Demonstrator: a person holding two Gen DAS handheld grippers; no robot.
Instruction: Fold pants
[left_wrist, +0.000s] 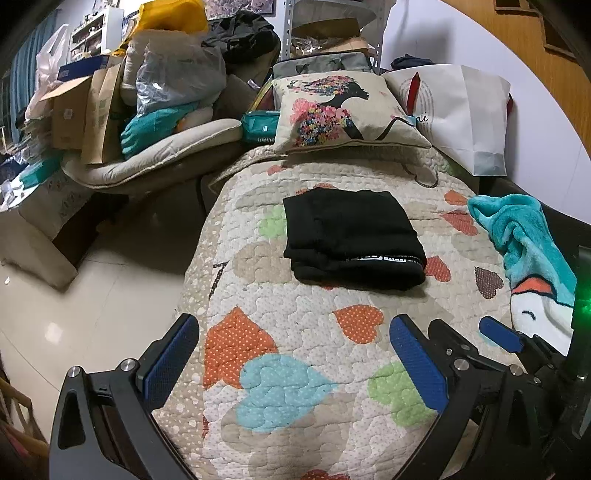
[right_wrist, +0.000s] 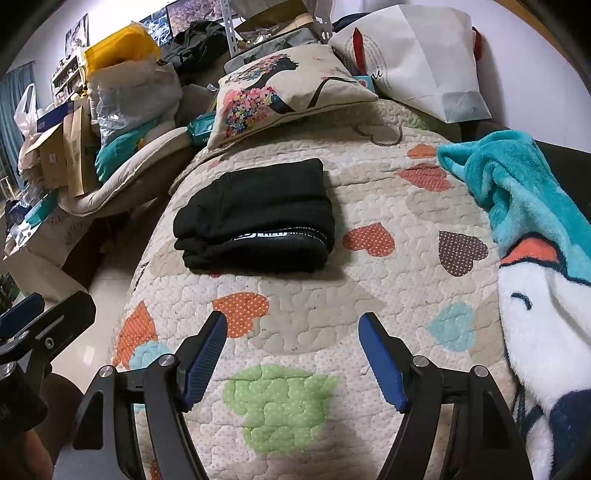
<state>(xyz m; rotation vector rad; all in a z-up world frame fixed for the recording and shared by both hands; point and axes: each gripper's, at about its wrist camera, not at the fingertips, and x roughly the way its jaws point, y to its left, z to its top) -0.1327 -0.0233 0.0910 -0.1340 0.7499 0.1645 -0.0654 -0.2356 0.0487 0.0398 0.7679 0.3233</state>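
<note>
While both tools hang tilted down over the heart-print quilt, the left gripper stands spread wide with nothing between its blue pads, and the right gripper is likewise released and empty. From the right gripper, the folded black pants lie flat on the quilt at about eleven o'clock, well apart from its fingertips. Beyond them at twelve o'clock rests a printed cushion; a teal fleece blanket drapes at two o'clock.
</note>
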